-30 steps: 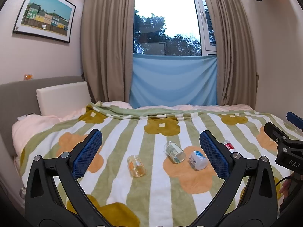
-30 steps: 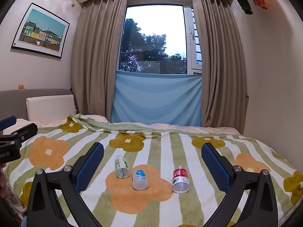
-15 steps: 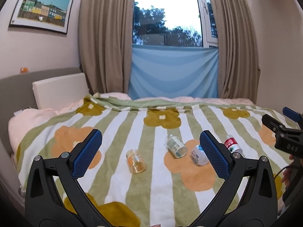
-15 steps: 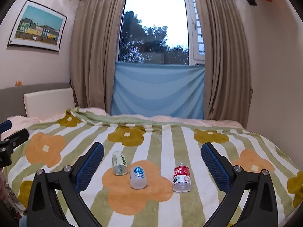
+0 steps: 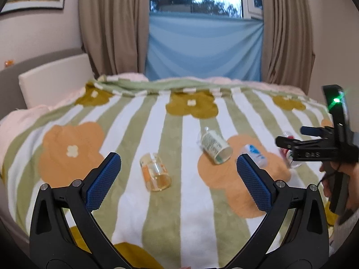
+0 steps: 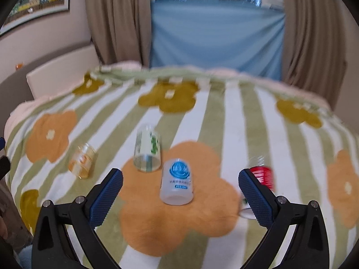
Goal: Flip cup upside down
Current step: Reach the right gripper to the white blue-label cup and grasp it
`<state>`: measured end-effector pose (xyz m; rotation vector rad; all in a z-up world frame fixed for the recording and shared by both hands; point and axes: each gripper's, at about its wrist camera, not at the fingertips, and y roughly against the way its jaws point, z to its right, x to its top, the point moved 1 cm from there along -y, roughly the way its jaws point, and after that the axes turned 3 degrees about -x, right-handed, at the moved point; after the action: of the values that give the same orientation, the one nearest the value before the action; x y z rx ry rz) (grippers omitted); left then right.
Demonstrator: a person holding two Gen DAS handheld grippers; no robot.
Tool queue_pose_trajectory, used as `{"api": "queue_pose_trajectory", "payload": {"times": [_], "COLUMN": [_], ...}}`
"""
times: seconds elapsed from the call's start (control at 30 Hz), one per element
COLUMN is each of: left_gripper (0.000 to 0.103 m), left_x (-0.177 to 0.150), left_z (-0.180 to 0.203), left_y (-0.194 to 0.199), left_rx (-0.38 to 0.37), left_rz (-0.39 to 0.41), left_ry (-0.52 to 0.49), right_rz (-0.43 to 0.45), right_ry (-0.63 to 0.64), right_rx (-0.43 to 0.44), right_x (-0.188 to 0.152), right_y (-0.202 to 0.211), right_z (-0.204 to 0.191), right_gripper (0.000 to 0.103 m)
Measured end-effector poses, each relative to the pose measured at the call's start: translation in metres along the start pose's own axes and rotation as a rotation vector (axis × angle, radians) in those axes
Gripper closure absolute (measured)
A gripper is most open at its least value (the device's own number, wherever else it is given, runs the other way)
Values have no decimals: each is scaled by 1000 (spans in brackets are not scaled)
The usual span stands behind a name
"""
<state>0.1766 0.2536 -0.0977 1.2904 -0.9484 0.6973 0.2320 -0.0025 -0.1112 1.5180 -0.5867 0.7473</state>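
Note:
Several clear plastic cups lie on their sides on the flowered bedspread. An orange-print cup lies just ahead of my open left gripper, between its fingers. A green-print cup and a blue-label cup lie further right. In the right wrist view the blue-label cup lies between the fingers of my open right gripper. The green-print cup lies behind it, the orange-print cup at left, and a red-label cup behind the right finger. The right gripper also shows at the right of the left wrist view.
The bed carries a green-striped blanket with orange and olive flowers. A white pillow and grey headboard stand at the left. Brown curtains and a blue cloth hang behind the bed. The person's hand holds the right gripper.
Both grippers have moved forward and tipped down towards the cups, which now look larger and nearer. The cups themselves have not moved. Both grippers stay open.

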Motion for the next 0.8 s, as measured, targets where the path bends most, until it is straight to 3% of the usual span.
{"api": "queue_pose_trajectory", "payload": {"times": [0.17,0.33,0.5,0.57,0.67,0.8], "left_gripper": [0,0,0,0,0,0], "left_x": [-11,-22,-28,-28,-26,-23], "left_z": [-1,-3,-4,-4,-3,-3], "left_y": [-46,-72,-78,-77,-75,-67], "left_rx": [-22,-32,-33,-29,-27,-24], "left_rz": [-119,-174,-192,-194,-191,-181], "left_ry": [-9,6,8,1,-5,-14], "right_rz": [-156,-230,-282,-299,-323,-321], "right_ry": [-7,-7,-1,-5,-4,6], "right_rx": [53,53,64,80,87,89], "right_x": [-3,-6,-10,-12,-13,-12], "right_y": [-63,-102,-128,-134,-141,-138], "right_z": [5,9,7,8,8,6], "right_gripper": [0,1,16,32,46,47]}}
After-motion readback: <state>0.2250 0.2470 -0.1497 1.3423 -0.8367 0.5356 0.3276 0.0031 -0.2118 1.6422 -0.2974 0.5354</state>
